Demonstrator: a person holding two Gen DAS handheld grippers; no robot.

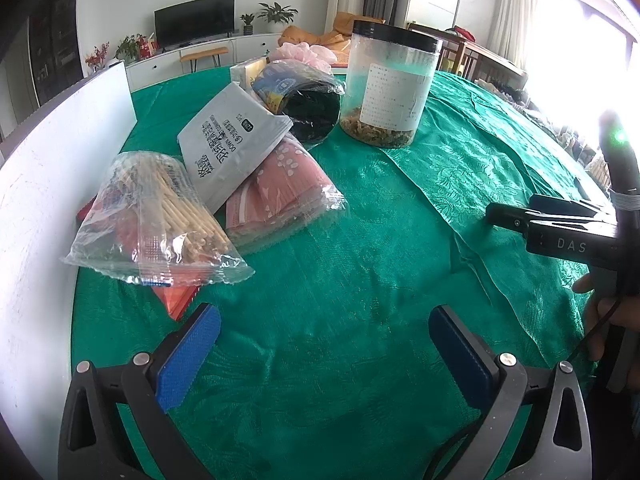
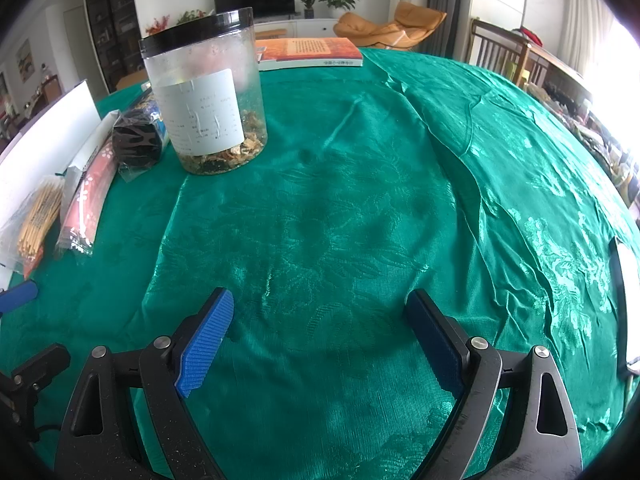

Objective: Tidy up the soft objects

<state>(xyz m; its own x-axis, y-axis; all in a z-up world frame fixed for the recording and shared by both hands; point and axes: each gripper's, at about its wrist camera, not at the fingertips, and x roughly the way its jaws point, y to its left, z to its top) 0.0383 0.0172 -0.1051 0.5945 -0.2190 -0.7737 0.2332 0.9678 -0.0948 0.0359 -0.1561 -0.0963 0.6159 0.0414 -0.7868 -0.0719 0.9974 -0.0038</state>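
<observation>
- We have both tools over the green-clothed worktop [image 2: 320, 208], and neither has anything in it.
- Left tool [image 1: 324, 352]: its 2 blue pads are spread wide with only cloth between them. It points toward the pile at the left.
- Right tool [image 2: 320, 340]: also spread wide and holding nothing, over a bare stretch of cloth, well apart from every packet.
- The soft things sit in a heap along the white board [image 1: 48, 184]: a clear bag of sticks [image 1: 160, 216] in front, a pink packet [image 1: 280, 196] beside it, a grey pouch [image 1: 232, 140] leaning on top of both, and a dark bundle in clear wrap [image 1: 308, 108] behind.
- The plastic jar [image 1: 390, 84] stands upright just beside that dark bundle, apparently touching its wrap.
- Risk 1, as we judge it: the packets overlap, so pulling 1 out could drag its neighbours or slide the grey pouch off.
- Risk 2: slick film may slip between the pads if we pinch only a loose corner; the sticks inside could also snap under a hard squeeze.
- Risk 3: reaching for the dark bundle could nudge the jar over.
- Risk 4: the wrinkled cloth could catch a pad that comes in low.
</observation>
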